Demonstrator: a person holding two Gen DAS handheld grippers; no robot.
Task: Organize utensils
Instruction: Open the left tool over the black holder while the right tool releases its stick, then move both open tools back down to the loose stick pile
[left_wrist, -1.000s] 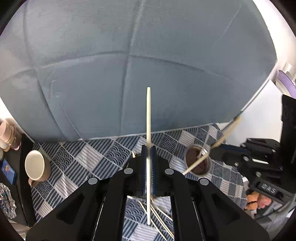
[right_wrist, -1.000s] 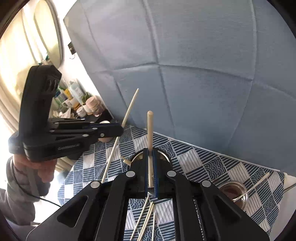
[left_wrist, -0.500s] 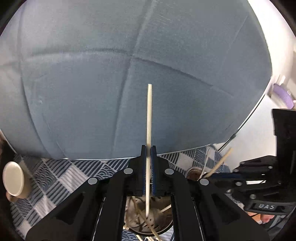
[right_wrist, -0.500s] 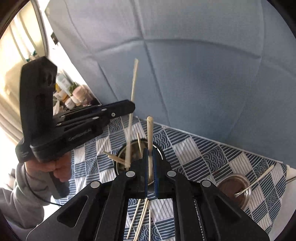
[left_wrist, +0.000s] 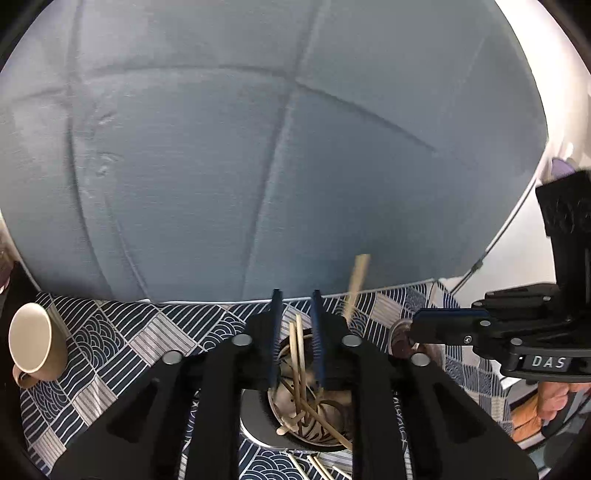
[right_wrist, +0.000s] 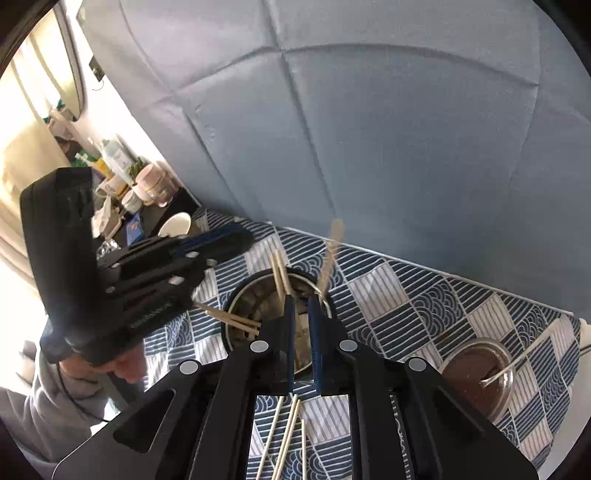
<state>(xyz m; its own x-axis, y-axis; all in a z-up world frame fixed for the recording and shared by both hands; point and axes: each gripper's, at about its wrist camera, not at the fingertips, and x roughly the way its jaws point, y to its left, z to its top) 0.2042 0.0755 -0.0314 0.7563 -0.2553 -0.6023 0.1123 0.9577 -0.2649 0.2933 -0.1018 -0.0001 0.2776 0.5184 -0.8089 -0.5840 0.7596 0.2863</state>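
A round metal holder (left_wrist: 258, 432) (right_wrist: 240, 295) stands on the patterned cloth and holds several wooden chopsticks (left_wrist: 297, 354) (right_wrist: 279, 275). My left gripper (left_wrist: 296, 295) is open and empty right above the holder. My right gripper (right_wrist: 298, 301) is open and empty over the holder's near rim. A blurred chopstick (left_wrist: 356, 284) (right_wrist: 330, 254) is in the air, tilted, at the holder's right rim. Loose chopsticks (right_wrist: 284, 439) lie on the cloth below my right gripper. The left gripper (right_wrist: 236, 236) also shows in the right wrist view, and the right gripper (left_wrist: 417, 325) in the left wrist view.
A beige mug (left_wrist: 31, 343) lies on its side at the cloth's left. A small metal cup (right_wrist: 480, 373) with a thin stick in it stands at the right. A blue padded wall (left_wrist: 295, 147) rises behind the table. Bottles and jars (right_wrist: 125, 177) crowd a dark shelf at the left.
Both grippers have opened and let go of their chopsticks. The left one's chopstick now stands in the holder; the right one's is falling, blurred. Both grippers came lower over the holder.
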